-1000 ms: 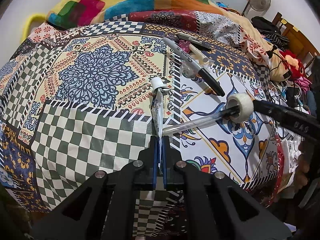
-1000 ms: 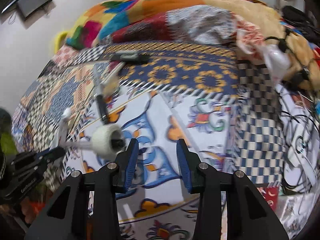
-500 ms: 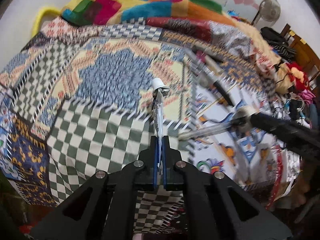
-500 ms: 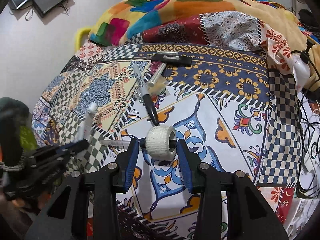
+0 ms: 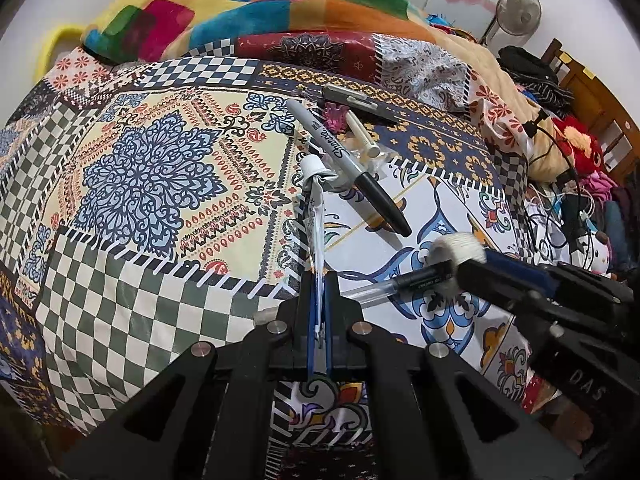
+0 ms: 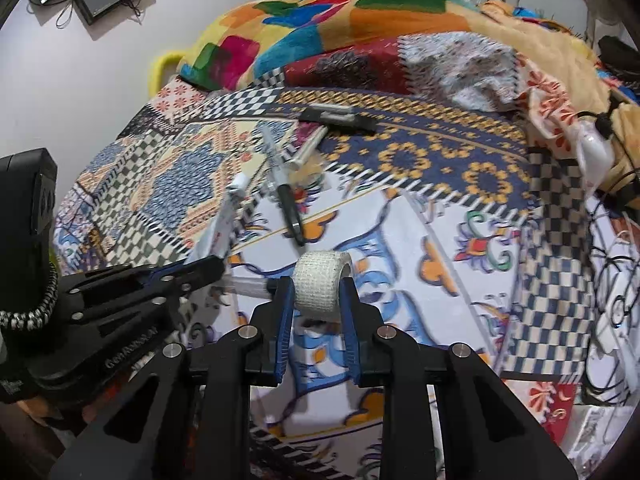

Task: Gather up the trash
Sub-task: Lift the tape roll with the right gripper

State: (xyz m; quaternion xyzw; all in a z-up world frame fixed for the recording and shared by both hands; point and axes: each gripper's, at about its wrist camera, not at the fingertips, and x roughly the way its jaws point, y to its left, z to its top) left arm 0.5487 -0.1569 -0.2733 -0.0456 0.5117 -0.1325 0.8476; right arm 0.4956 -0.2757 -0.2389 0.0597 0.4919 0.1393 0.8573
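My left gripper (image 5: 319, 294) is shut on the flat end of a squeezed tube (image 5: 316, 216), whose white cap points away over the patchwork bedspread (image 5: 152, 184). The same tube (image 6: 224, 224) shows at the left of the right wrist view. A white bandage roll (image 6: 320, 284) sits between the blue pads of my right gripper (image 6: 317, 292). The jaws are closing and both pads touch the roll's sides. From the left wrist view the roll (image 5: 456, 252) is blurred at that gripper's tip. A clear-barrelled pen (image 5: 384, 286) lies beside the roll.
A black Sharpie marker (image 5: 348, 168), a short white stick (image 5: 362, 134) and a black-and-silver tool (image 5: 360, 102) lie further up the bedspread. A colourful blanket (image 5: 240, 12) is heaped at the back. Cables and clothes (image 5: 568, 216) crowd the right edge.
The right gripper came in around the bandage roll and its jaws narrowed until the pads met it. The left gripper swung sideways and back with the tube still held.
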